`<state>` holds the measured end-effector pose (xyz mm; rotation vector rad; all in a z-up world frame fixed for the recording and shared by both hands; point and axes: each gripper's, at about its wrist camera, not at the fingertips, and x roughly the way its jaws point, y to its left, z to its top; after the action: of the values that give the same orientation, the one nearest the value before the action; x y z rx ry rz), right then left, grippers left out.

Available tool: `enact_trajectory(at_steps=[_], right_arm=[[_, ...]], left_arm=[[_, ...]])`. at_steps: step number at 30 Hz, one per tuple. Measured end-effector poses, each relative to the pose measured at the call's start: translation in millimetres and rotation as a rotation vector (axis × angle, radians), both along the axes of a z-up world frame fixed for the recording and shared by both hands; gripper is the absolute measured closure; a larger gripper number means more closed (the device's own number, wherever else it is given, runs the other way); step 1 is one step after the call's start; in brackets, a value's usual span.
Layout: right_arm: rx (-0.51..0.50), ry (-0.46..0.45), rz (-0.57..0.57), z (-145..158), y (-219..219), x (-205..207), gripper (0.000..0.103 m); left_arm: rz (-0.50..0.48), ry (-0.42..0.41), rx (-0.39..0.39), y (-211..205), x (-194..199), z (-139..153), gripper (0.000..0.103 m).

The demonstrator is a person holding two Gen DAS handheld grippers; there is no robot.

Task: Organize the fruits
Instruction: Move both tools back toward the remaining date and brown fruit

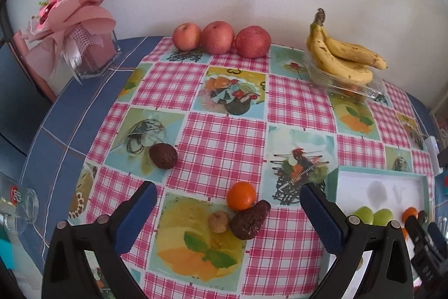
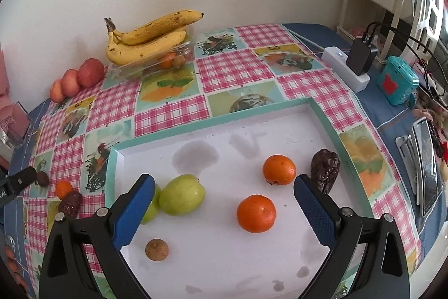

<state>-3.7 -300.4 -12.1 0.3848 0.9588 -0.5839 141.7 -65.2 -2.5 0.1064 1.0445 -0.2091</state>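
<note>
Both my claws gape, holding nothing: left claw (image 1: 226, 217) over a tangerine (image 1: 241, 195) on the bench (image 1: 224, 131), right claw (image 2: 224, 209) over the tray (image 2: 212, 257); its finger half-hides one pear (image 2: 152, 208).

Counts: 3 apples (image 1: 221, 37), 3 bananas (image 1: 343, 58), 2 green fruits (image 2: 183, 194) in the tray (image 2: 218, 123), 2 tangerines (image 2: 256, 213) in it plus 1 on the cloth (image 1: 241, 195), 1 more in the clear container (image 2: 168, 60).
</note>
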Motion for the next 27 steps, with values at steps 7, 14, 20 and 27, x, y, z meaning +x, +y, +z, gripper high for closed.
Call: enact_trajectory(at_steps=[7,14,20,27], right_arm=[[0.000,0.008,0.046,-4.3,11.6,11.6,0.004],[-0.023,-0.016,0.111,-2.8,30.6,26.1,0.004],[-0.022,-0.062,0.218,2.7,61.1,44.0,0.004],[-0.034,-0.070,0.337,2.4,102.9,66.5,0.004]], left_arm=[[0.013,-0.032,-0.024,15.8,8.6,2.1,0.000],[0.014,-0.061,-0.060,38.2,19.3,6.6,0.000],[0.024,-0.101,-0.005,60.8,26.0,5.0,0.000],[0.076,-0.076,-0.043,93.1,34.7,-3.9,0.000]])
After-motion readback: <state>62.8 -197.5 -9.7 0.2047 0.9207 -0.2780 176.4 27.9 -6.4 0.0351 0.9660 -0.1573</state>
